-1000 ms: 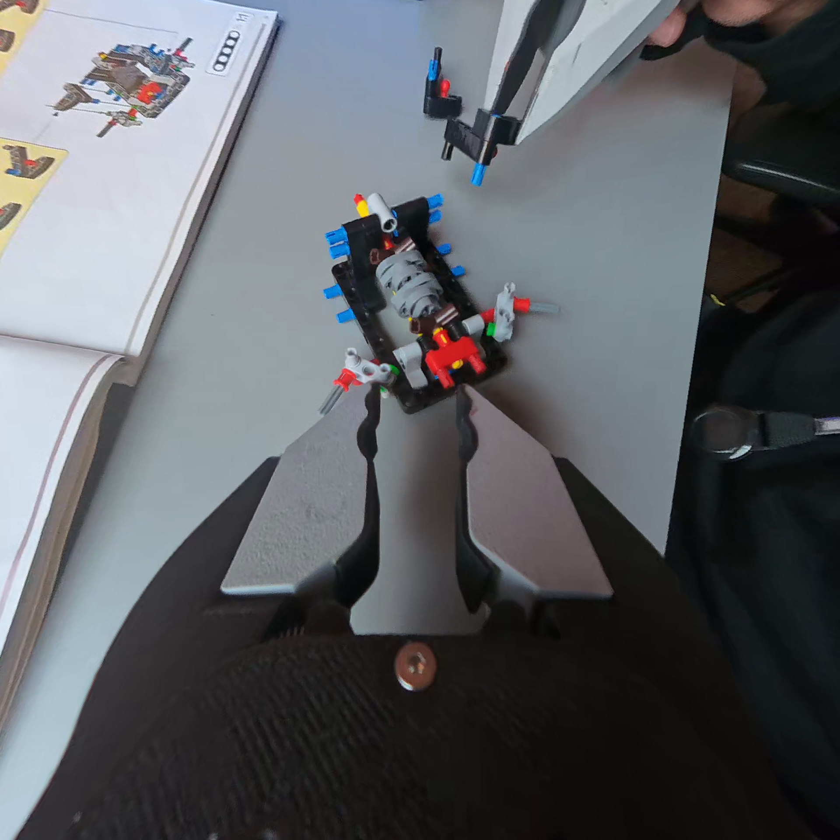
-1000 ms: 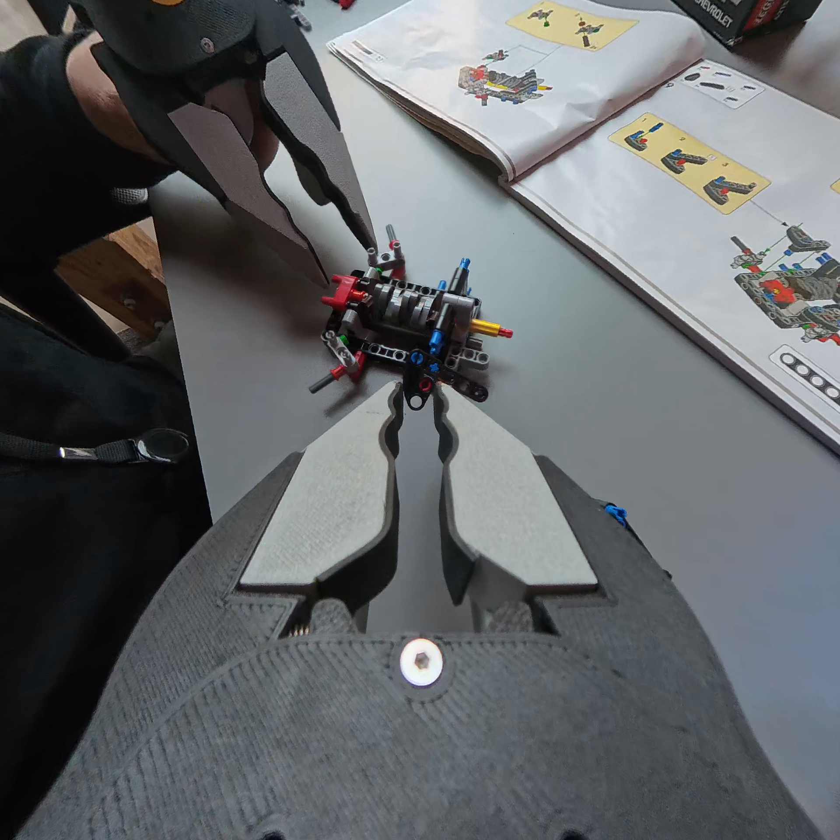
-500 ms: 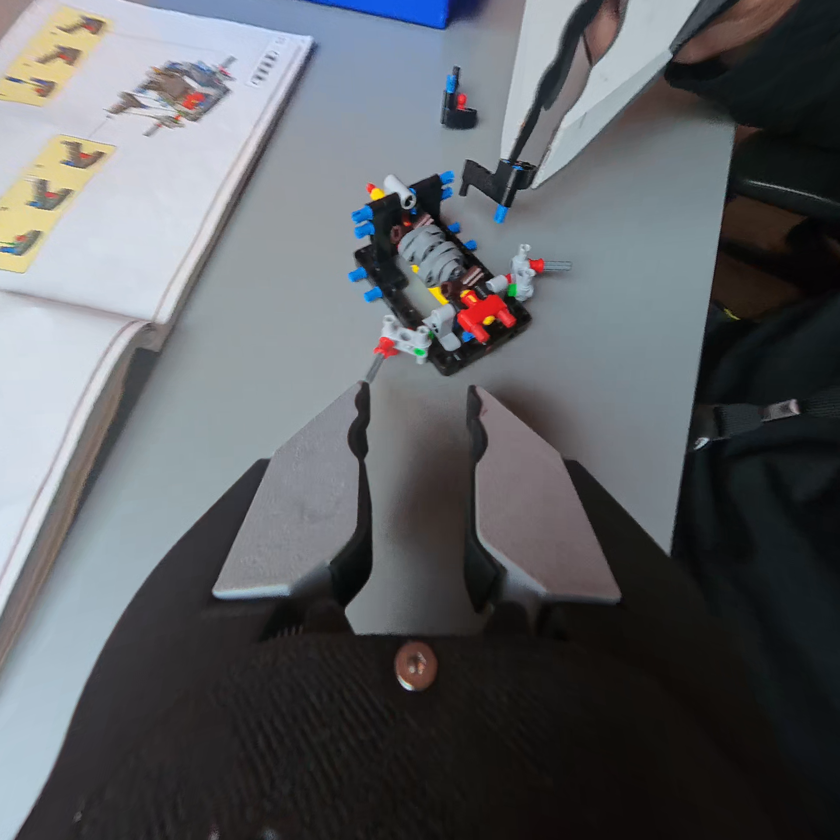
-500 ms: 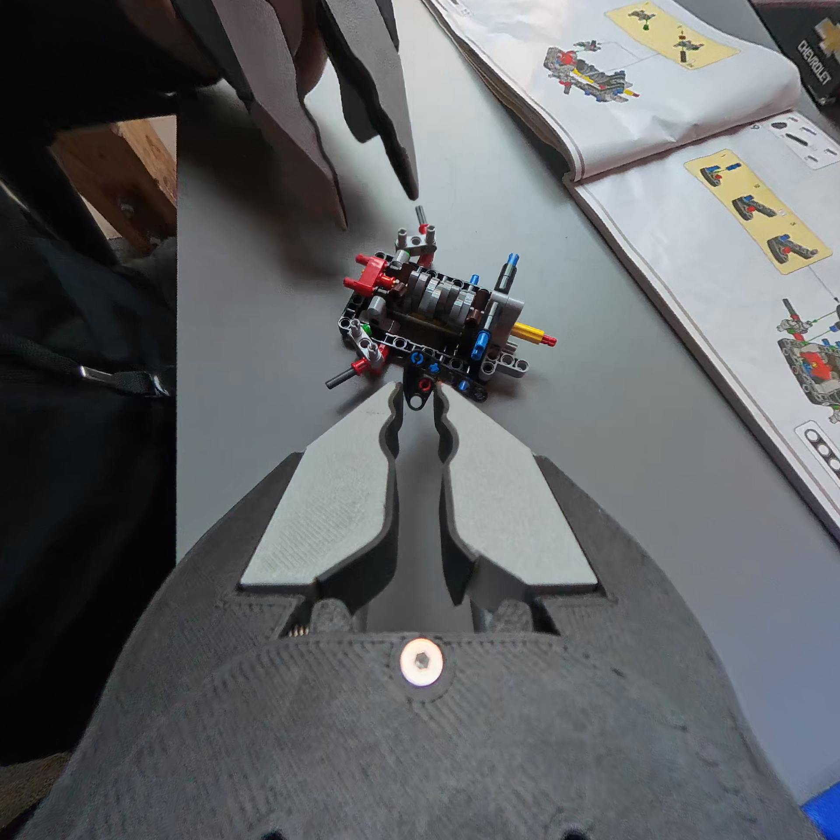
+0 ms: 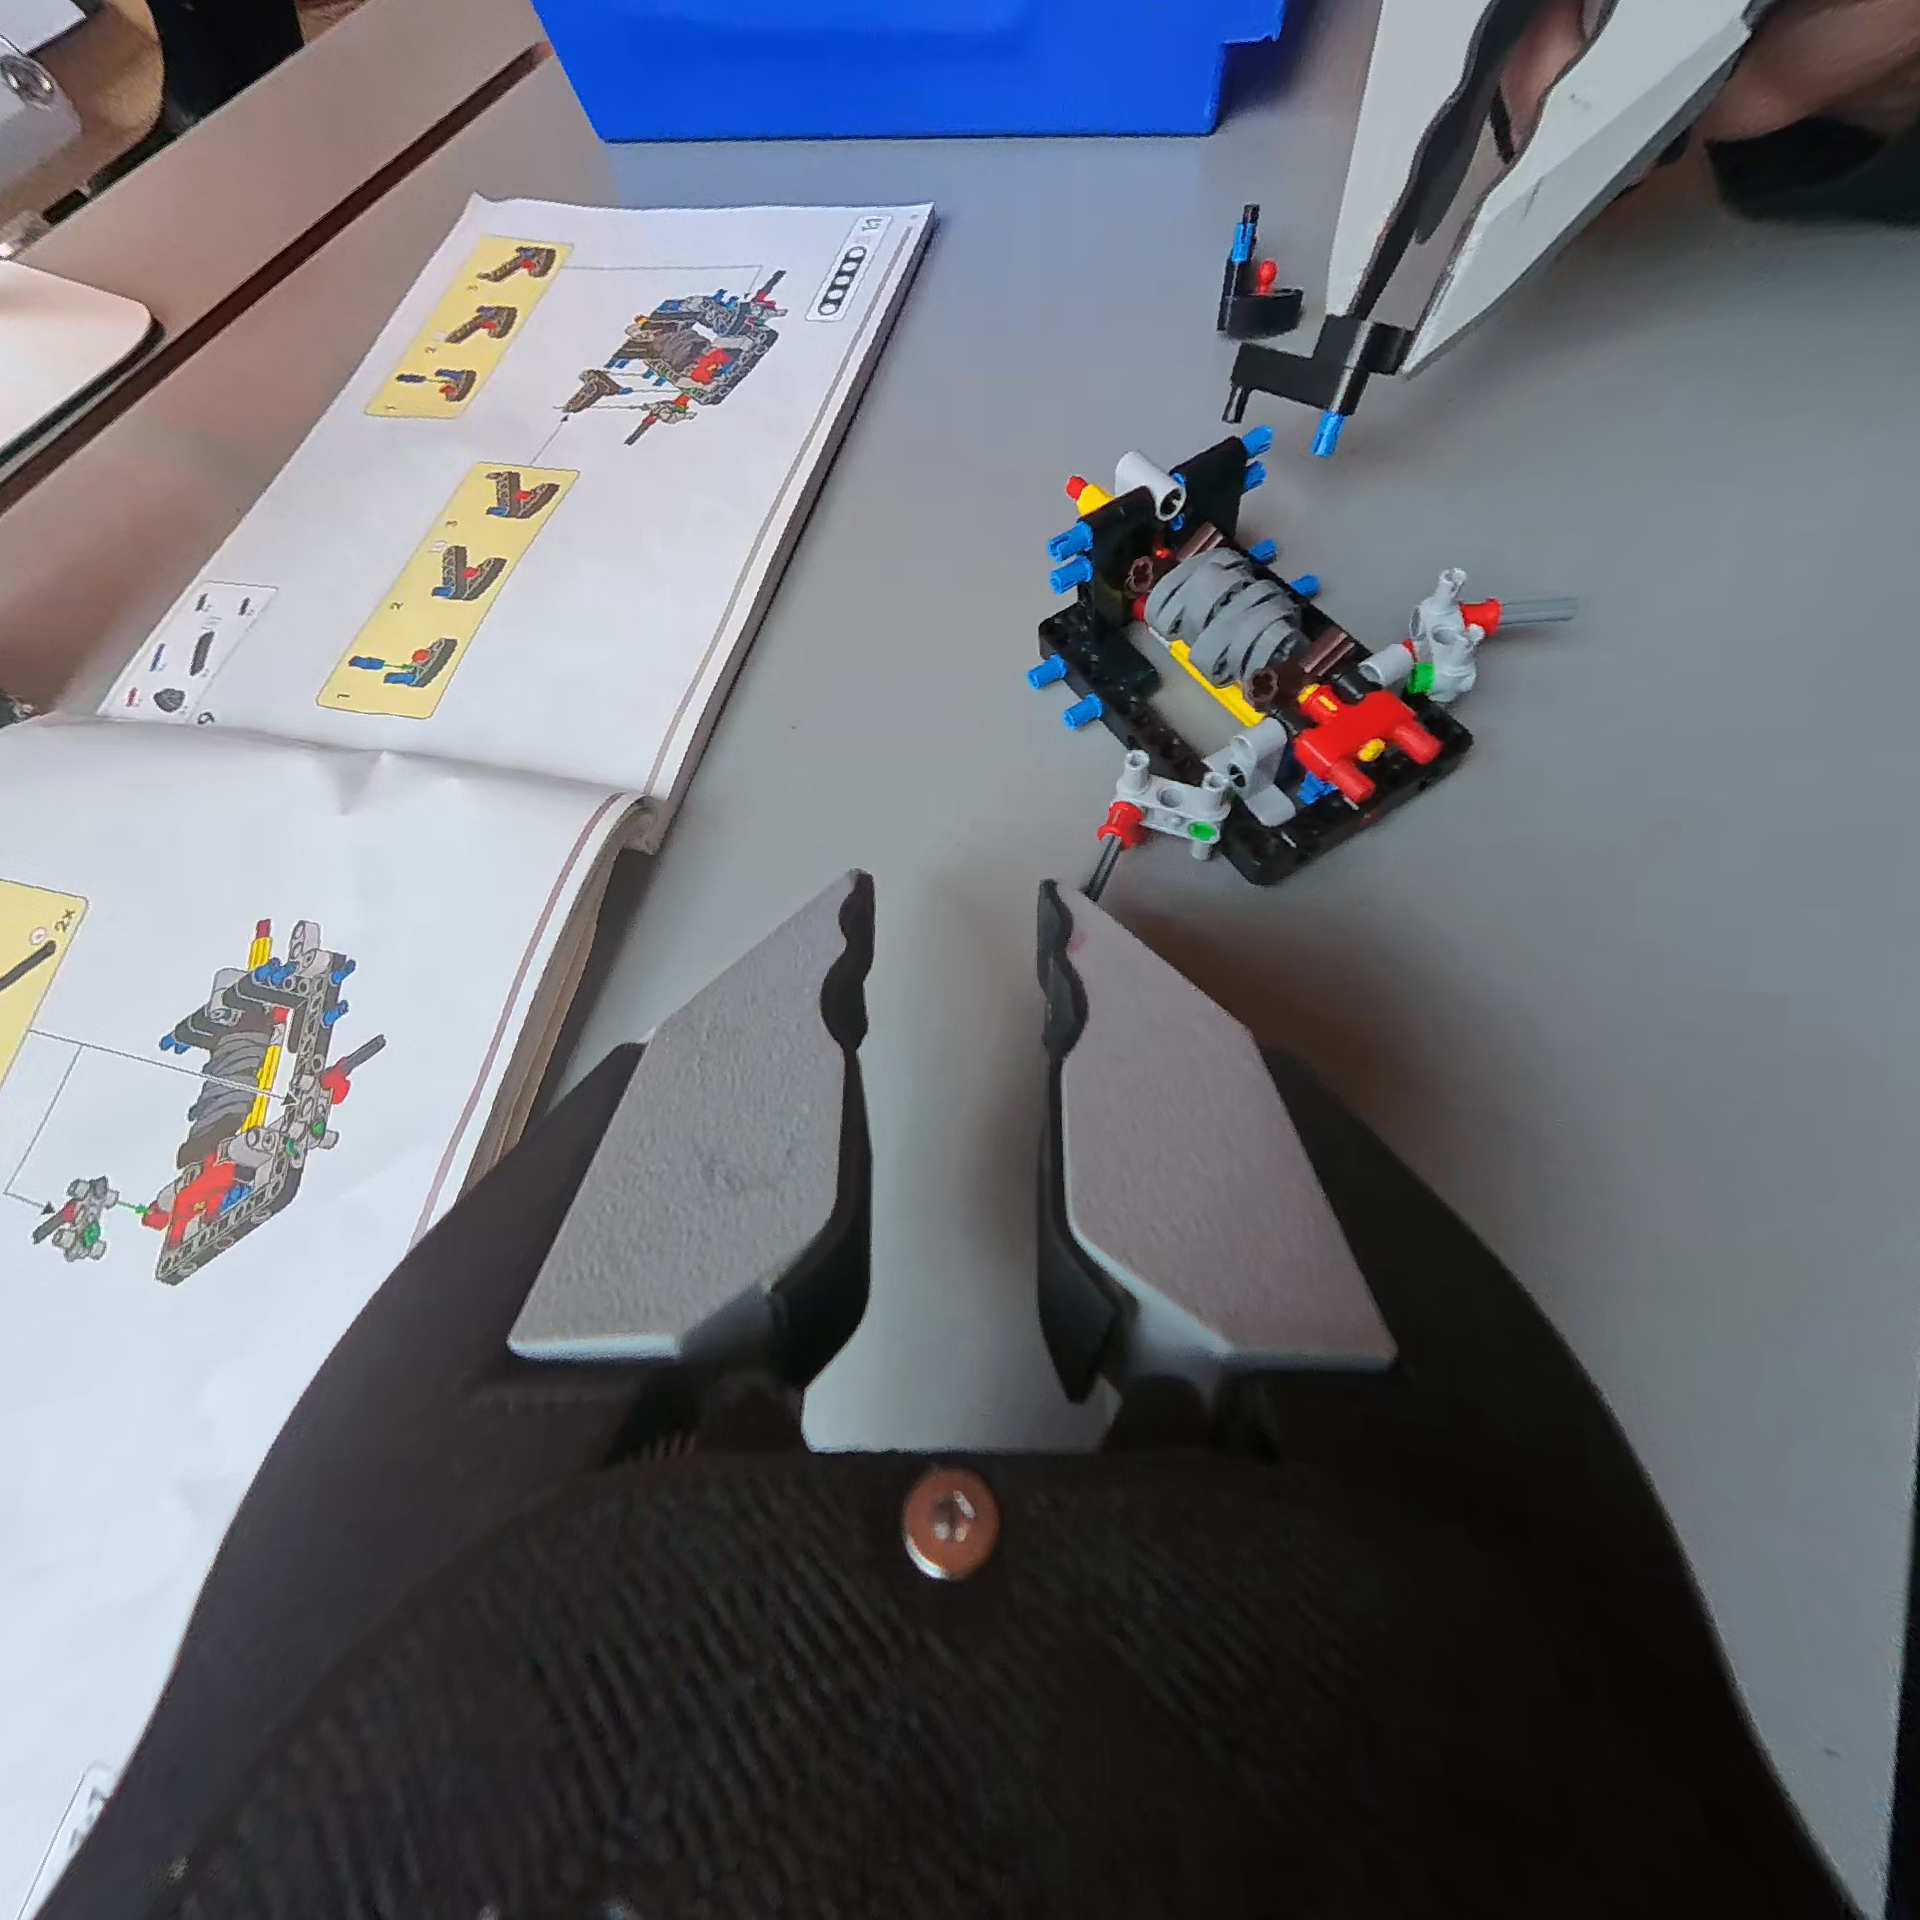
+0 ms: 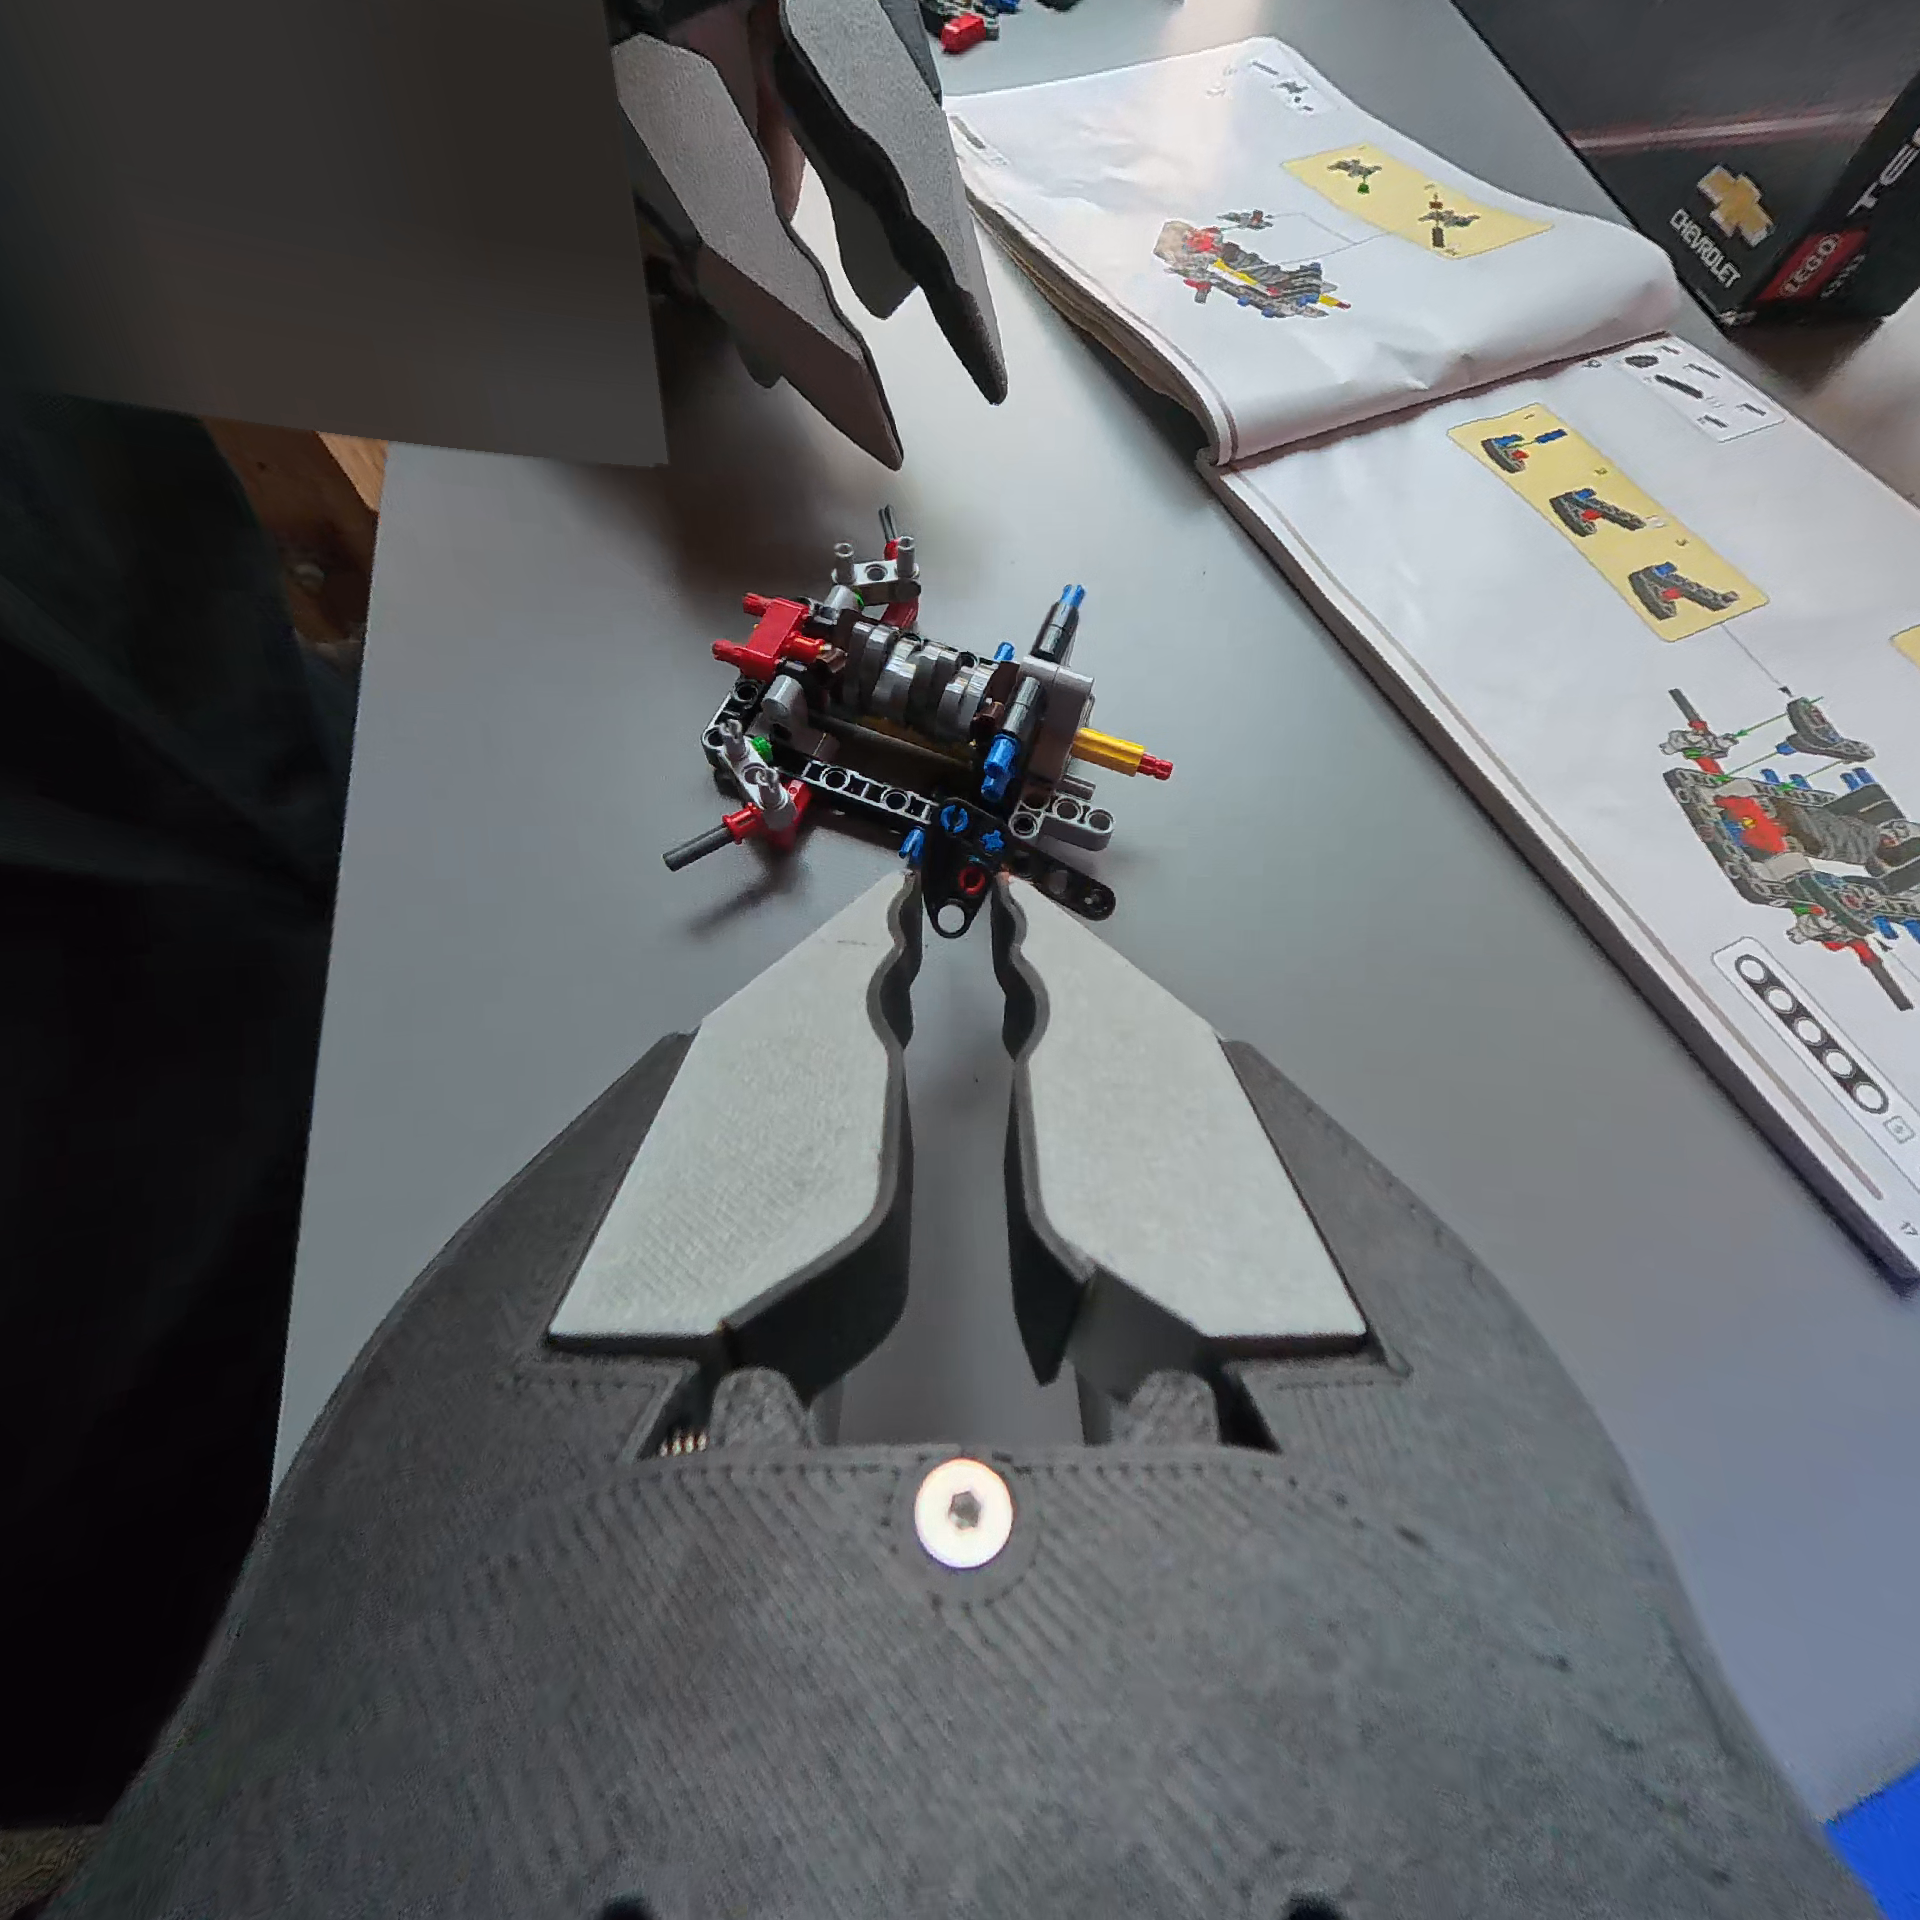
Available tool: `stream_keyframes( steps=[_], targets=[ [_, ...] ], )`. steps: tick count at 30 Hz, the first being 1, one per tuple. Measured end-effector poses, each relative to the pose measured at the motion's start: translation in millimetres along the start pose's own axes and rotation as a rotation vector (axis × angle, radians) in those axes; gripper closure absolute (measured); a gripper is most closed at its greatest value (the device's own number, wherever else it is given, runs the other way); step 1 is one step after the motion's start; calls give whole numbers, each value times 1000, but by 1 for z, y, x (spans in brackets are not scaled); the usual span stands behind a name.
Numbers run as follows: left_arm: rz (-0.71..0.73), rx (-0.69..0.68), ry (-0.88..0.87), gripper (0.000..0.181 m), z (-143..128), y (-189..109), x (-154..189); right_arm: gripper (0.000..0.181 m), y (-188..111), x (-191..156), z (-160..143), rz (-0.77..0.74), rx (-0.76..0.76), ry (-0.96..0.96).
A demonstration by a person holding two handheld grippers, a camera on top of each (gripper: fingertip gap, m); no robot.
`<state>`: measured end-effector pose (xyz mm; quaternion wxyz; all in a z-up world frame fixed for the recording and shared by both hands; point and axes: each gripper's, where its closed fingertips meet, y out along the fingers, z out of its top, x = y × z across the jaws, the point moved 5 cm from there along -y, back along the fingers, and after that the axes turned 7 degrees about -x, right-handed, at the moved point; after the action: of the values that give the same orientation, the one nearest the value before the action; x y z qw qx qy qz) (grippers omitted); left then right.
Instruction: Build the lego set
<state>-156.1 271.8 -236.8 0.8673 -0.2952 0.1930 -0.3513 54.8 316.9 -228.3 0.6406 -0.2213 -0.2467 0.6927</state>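
Note:
The partly built lego assembly, a black frame with grey gears and red, blue and yellow pins, lies on the grey table. It also shows in the right wrist view. My left gripper is open and empty, a short way back from the assembly's near corner. My right gripper is shut on a black angled piece with blue pins, held right at the assembly's side. In the left wrist view, that piece hangs from the right gripper just beyond the assembly's far end.
An open instruction booklet lies left of the assembly; it also shows in the right wrist view. A small black piece with red and blue pins lies beyond the assembly. A blue bin stands at the back. A black box stands behind the booklet. Tip to tip, the grippers are about 15 cm apart.
My left gripper has pulled back and to the left, away from the assembly's near end, still open. My right gripper has kept the black piece by the assembly.

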Motion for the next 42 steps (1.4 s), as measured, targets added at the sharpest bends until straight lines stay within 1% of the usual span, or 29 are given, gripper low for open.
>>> stream_keyframes(
  steps=[9, 13, 16, 19, 23, 29, 33, 35, 37, 40, 42],
  targets=[
    [12, -21, 44, 155, 0, 3, 3, 172, 0, 3, -1, 24, 8, 55],
    [0, -25, 55, 154, 0, 4, 6, 172, 0, 3, 0, 19, -34, 71],
    [-46, -10, 78, 150, 3, 4, 14, 172, 0, -4, 3, 5, -78, 52],
    [-76, -32, 124, 147, 2, 8, 23, 172, -1, -12, 8, -13, -126, 21],
    [-101, -20, 170, 148, 5, 9, 35, 172, 1, -18, 11, -30, -182, -9],
    [-124, -43, 191, 149, 5, 12, 41, 172, 2, -28, 24, 12, -180, -52],
    [-119, -32, 180, 151, 6, 11, 40, 172, 9, -29, 25, 31, -197, -68],
    [-121, -39, 169, 153, 6, 12, 39, 172, 12, -29, 23, 37, -184, -100],
    [-136, -30, 166, 153, 7, 11, 39, 172, 12, -25, 18, 5, -139, -126],
    [-139, -14, 166, 154, 7, 9, 39, 172, 6, -37, 16, 49, -10, -189],
    [-139, -11, 165, 154, 8, 9, 39, 172, 2, -39, 15, 33, 53, -216]
  ],
)
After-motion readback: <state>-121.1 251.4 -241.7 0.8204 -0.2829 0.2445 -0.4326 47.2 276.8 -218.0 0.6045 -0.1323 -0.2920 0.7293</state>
